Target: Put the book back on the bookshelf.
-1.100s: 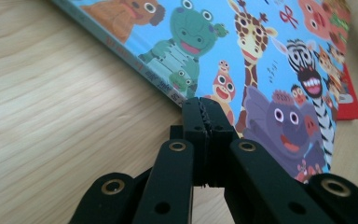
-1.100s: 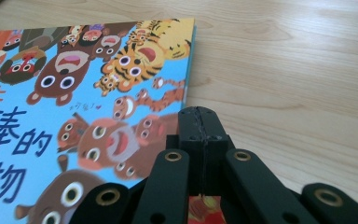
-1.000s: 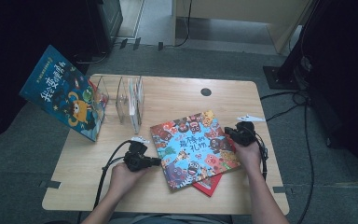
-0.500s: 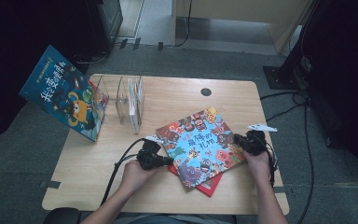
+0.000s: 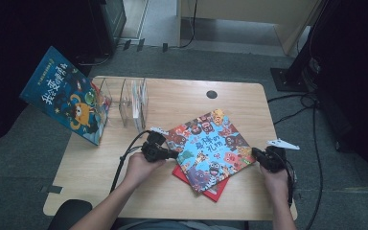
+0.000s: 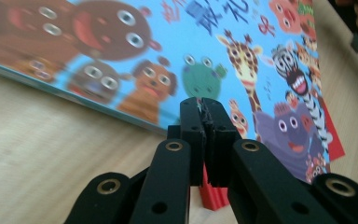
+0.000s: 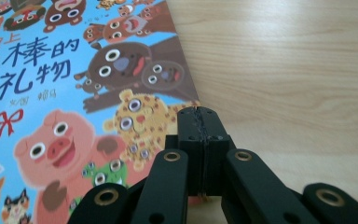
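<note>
Both grippers clamp opposite edges of an animal picture book (image 5: pixel 208 146) near the front middle of the wooden surface (image 5: pixel 182 103).

The book, blue-covered and crowded with cartoon animals, sits skewed across a red book (image 5: pixel 210 188) whose corner pokes out beneath it on the side nearer the person. The left gripper (image 5: pixel 170 153) has its jaws pressed together on the book's left edge; in the left gripper view that edge is raised off the surface, with the red book just behind the jaws. The right gripper (image 5: pixel 255 152) has its jaws closed on the right edge, beside a spotted leopard on the cover. Farther left, a clear divided rack (image 5: pixel 133 98) stands near the back of the surface, and another blue picture book (image 5: pixel 64 93) leans at the surface's left edge, jutting out past it.
</note>
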The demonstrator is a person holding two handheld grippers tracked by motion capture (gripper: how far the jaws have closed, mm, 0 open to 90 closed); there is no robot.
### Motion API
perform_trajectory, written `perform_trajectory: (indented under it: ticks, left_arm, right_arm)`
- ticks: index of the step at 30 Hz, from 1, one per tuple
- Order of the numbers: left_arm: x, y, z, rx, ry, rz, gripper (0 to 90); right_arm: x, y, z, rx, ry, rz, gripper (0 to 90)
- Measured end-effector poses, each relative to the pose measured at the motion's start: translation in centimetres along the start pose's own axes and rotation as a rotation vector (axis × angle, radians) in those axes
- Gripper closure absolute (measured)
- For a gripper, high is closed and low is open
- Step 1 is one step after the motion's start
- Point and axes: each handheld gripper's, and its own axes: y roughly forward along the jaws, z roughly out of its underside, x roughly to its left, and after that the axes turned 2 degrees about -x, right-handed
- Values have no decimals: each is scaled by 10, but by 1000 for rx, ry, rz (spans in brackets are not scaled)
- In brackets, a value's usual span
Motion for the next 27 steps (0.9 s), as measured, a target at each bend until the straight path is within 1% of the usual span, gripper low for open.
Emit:
perform_trajectory:
  ticks: [3, 7, 11, 13, 19, 21, 27]
  left_arm:
    - [7, -5, -6, -23, -13, -7, 885]
    - [12, -10, -10, -35, -22, -12, 885]
    - [16, -14, -11, -46, -27, -18, 886]
    - [17, -15, -11, -46, -26, -24, 888]
    - [18, -17, -10, -41, -27, -36, 886]
    - [18, -19, -8, -48, -31, -40, 883]
    - [26, -28, 2, -71, -90, -54, 882]
  right_arm:
    - [-2, -7, 6, -9, 6, 10, 897]
    - [-2, -15, 13, -5, 10, 14, 897]
    - [-2, -18, 17, 4, 15, 16, 898]
    - [-2, -18, 19, 17, 11, 19, 900]
    - [-3, -16, 18, 12, 17, 13, 900]
    - [-4, -14, 16, 8, 11, 11, 899]
    - [-8, -4, 7, 9, 12, 6, 898]
